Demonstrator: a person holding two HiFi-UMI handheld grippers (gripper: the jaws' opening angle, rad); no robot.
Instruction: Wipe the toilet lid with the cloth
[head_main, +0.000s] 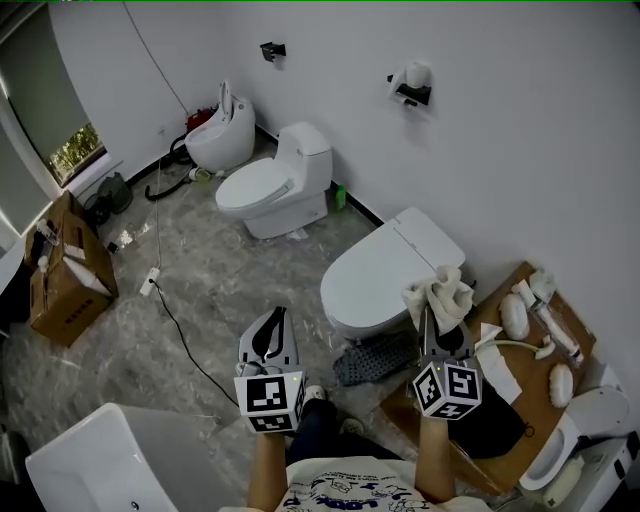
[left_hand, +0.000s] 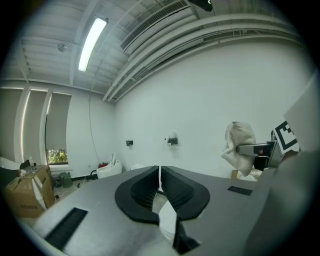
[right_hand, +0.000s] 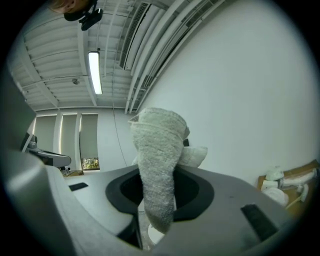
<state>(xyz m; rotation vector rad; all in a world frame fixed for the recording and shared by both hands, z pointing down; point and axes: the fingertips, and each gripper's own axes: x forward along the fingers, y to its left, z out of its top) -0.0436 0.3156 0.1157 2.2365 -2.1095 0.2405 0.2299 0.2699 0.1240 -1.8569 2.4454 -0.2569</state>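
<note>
The right tool grips the cloth, held up off the toilet lid. Wiping seems not yet begun. The left tool is closed and empty.

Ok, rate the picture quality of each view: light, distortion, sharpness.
Head view: dim, flat light, mild bowing. Left gripper view: fisheye, black corners, ceiling lamp glaring. Right gripper view: same fisheye, cloth looms large, blocking the centre.

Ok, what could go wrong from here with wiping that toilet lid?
The cloth hangs bunched from the right gripper, so it could slip out, or touch the toilet lid with only a narrow strip. The black cable on the floor runs toward the person's feet, a possible trip hazard when stepping closer.
</note>
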